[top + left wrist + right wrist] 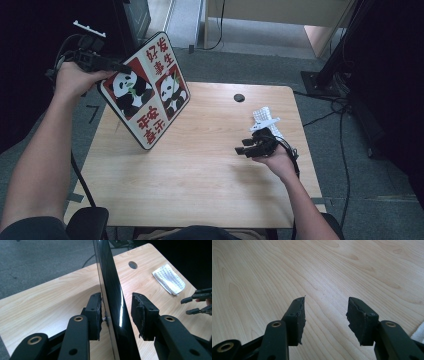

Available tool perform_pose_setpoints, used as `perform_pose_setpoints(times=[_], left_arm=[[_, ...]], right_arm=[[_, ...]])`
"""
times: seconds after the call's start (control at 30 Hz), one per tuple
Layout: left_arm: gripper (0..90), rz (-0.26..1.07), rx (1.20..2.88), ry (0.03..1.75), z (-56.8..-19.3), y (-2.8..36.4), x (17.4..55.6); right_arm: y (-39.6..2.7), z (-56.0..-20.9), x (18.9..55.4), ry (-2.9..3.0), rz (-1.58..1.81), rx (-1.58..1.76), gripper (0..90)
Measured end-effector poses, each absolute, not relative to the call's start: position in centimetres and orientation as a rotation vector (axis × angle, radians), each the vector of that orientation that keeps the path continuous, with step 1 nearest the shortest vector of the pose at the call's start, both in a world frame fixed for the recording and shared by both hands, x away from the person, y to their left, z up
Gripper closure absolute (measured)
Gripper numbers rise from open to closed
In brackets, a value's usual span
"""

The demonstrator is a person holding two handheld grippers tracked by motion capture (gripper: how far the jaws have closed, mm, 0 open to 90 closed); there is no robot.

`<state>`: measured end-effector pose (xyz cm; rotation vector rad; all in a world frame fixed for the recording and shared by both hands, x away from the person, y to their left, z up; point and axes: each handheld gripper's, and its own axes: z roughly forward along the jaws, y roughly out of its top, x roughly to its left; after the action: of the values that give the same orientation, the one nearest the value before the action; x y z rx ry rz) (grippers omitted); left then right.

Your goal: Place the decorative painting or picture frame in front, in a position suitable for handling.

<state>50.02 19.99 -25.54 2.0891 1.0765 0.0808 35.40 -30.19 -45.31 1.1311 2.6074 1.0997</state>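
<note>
Left tongs (117, 66) raised, jaws partly apart; right tongs (243, 146) low, jaws apart.

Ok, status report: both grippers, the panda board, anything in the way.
Left gripper astride panda board, one pad touching, other apart. Board tilted, bottom corner on table. Right gripper open, empty. White cloth lies off to the side.

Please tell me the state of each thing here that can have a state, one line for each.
Panda board: tilted, its lower corner on the table.
Left hand-held gripper: around the board's edge, a gap showing at one pad.
Right hand-held gripper: open, empty.
White cloth: folded, lying flat.
</note>
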Motion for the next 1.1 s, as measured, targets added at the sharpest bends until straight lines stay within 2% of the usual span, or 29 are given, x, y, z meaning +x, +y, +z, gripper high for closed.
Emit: perform_pose_setpoints(times=[0.6, 0.9, 1.1], left_arm=[[68.5, -0.001, 2.170, 1.123, -25.3, 18.3, 53.3], [75.7, -0.026, 2.236, 1.153, -25.3, 17.5, 54.3], [77.2, -0.054, 2.238, 1.179, -25.3, 17.7, 54.2]], right_arm=[[-30.3, -45.5, 35.5, 2.620, 1.074, 1.151, 48.4], [-30.5, -45.8, 35.8, 2.622, 1.085, 1.172, 49.0], [-30.7, -46.1, 36.2, 2.622, 1.096, 1.183, 49.0]])
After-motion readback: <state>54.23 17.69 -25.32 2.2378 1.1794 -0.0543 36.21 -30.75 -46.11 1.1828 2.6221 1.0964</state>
